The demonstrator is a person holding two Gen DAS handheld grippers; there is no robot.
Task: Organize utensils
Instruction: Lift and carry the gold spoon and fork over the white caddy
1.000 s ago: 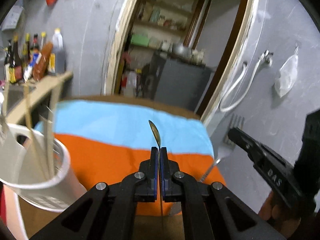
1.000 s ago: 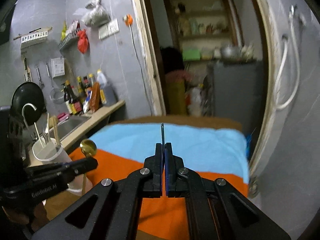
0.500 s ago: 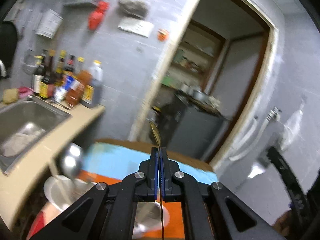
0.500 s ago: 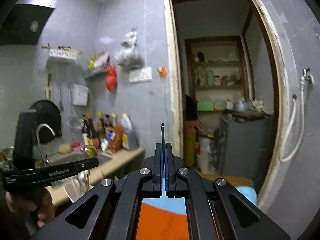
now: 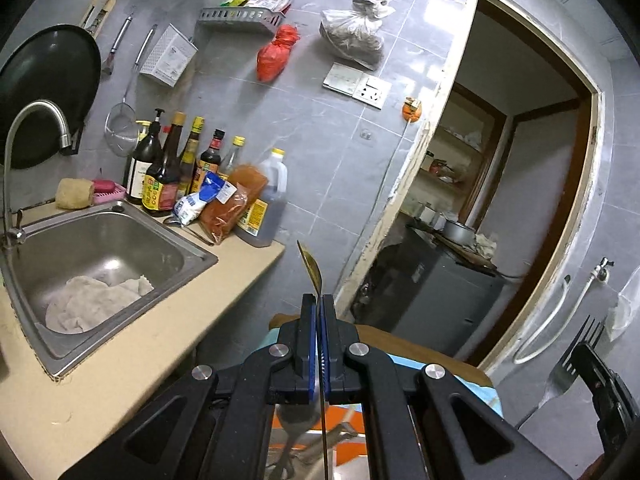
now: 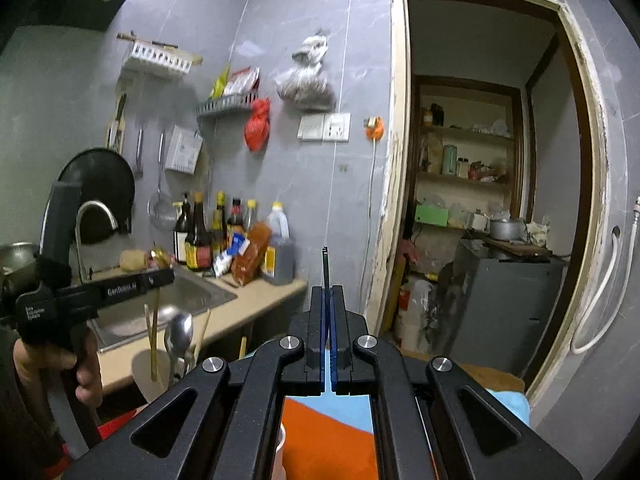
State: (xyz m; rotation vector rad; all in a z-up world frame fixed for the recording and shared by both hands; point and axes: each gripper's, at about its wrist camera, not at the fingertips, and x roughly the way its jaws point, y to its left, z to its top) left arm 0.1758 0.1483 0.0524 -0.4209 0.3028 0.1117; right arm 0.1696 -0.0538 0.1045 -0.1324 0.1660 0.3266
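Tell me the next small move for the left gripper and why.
Probably lower the left gripper straight down toward the white cup. It is shut on the gold spoon, and in the right wrist view the spoon's handle already hangs into the cup beside a silver spoon and chopsticks.

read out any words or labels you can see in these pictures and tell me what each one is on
"GenRobot.AI": side of the left gripper, seen from the right wrist.
Small white print on that gripper's handle: too small to read.
Sauce bottles and blue-white packet by the sink: labels too blurred.
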